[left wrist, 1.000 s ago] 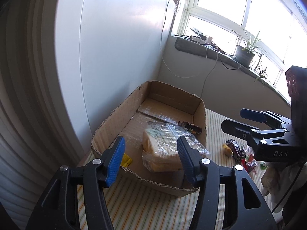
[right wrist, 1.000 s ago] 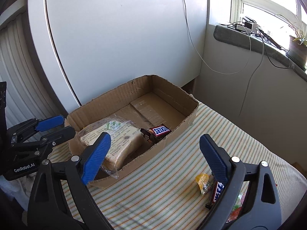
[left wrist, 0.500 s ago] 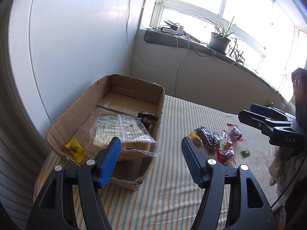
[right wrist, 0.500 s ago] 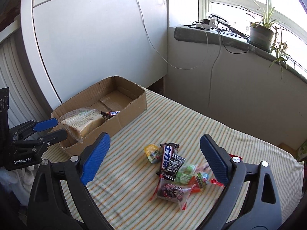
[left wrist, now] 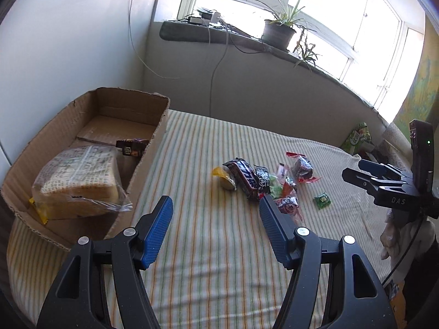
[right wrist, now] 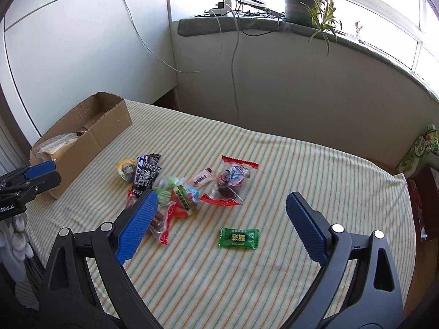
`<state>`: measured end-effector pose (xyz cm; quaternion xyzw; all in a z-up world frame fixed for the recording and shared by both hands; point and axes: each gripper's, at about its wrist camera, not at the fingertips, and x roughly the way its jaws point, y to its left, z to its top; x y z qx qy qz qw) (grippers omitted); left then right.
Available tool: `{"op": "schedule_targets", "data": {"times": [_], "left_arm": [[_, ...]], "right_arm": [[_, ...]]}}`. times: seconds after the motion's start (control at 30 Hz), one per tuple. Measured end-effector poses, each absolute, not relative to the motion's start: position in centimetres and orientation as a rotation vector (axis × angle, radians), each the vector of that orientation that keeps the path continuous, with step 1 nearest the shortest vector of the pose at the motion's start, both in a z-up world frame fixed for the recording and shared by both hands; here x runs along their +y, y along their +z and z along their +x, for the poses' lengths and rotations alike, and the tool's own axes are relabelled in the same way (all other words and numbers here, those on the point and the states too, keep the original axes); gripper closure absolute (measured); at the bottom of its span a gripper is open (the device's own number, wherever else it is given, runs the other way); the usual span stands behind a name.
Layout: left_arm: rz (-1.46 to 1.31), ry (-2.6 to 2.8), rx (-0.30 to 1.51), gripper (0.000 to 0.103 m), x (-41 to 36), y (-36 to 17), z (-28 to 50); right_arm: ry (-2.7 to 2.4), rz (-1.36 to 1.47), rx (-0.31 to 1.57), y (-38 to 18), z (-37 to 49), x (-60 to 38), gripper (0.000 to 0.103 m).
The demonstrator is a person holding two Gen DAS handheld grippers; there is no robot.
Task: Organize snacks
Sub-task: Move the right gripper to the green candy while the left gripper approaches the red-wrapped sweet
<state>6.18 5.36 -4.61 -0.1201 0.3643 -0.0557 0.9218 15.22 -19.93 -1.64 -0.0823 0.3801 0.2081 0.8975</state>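
Where grippers gape: box (left wrist: 153, 148) (windowward)

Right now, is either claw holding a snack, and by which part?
Nothing is held: the left claw and right claw are both open above the striped cloth.

You had a potted plant (right wrist: 299, 5) on the window sill (right wrist: 274, 26). Plugs and wires (right wrist: 233, 8) lay on the sill beside the plant, and one wire (right wrist: 234, 82) hung down the wall below.
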Motion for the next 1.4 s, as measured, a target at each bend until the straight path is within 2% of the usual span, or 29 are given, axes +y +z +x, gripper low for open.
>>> {"op": "schedule_targets", "data": {"times": [0.4,0.53,0.83,1.17,1.23,1.3,1.4], "left_arm": [[-0.259,-0.243,0.851,0.037,-0.6,-7.2,8.6],[-0.277,-0.238,0.868,0.032,-1.7,-7.9,9.7],[-0.265,-0.215,0.916,0.032,-3.4,-9.2,11.7],[-0.219,-0.193,0.938,0.032,-4.6,-10.1,12.4],[-0.215,-0.193,0.936,0.035,-4.9,-10.1,12.6],[-0.208,-0.190,0.934,0.039,-4.8,-10.2,12.4],[-0.207,-0.198,0.932,0.042,-4.6,-10.1,12.3]], "right_arm": [[0.414,-0.252,0.876,-7.0,14.8,-21.2,0.007],[0.413,-0.247,0.895,-7.8,15.4,-21.1,0.007],[0.413,-0.241,0.919,-8.8,16.4,-21.3,0.007],[0.425,-0.246,0.957,-9.8,17.3,-20.7,0.020],[0.423,-0.249,0.957,-9.8,17.3,-20.6,0.022],[0.423,-0.252,0.957,-9.8,17.2,-20.6,0.027],[0.422,-0.251,0.954,-9.7,17.0,-20.6,0.042]]}}
